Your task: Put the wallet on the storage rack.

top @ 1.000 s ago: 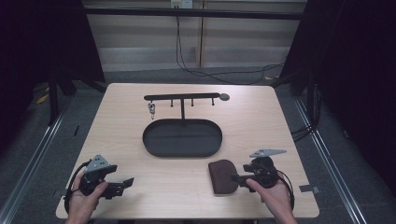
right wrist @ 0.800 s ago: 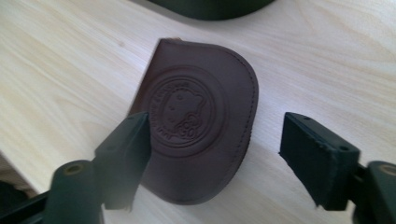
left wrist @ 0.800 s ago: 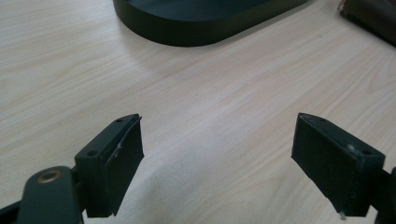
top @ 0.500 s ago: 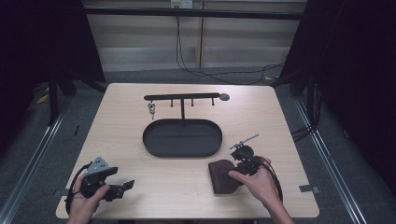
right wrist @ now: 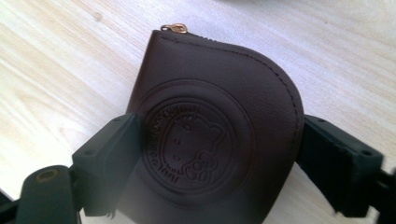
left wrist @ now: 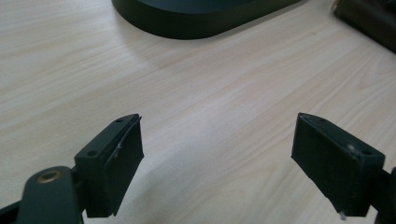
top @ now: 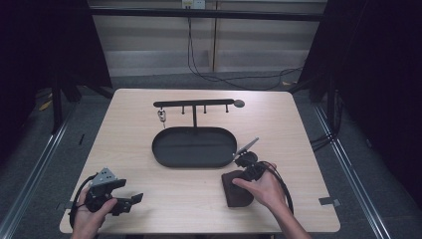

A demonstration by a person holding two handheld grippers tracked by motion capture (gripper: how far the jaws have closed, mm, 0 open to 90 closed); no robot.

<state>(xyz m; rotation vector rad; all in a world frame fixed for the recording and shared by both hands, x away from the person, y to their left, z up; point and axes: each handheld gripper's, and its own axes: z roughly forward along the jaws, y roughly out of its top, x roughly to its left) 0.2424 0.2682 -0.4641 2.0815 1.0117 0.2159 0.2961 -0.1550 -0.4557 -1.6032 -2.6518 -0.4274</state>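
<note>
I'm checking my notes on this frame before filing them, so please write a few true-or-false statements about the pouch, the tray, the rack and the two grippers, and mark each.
1. The right gripper has its jaws on either side of the dark brown leather pouch with an embossed round emblem. True.
2. The left gripper holds the pouch. False: its jaws stand wide apart over bare light wooden table.
3. The pouch lies inside the black oval tray. False: it lies on the table, nearer the person than the tray.
4. A small metal piece hangs from the black bar rack behind the tray. True.
5. The pouch's zip pull is gold-coloured. True.
</note>
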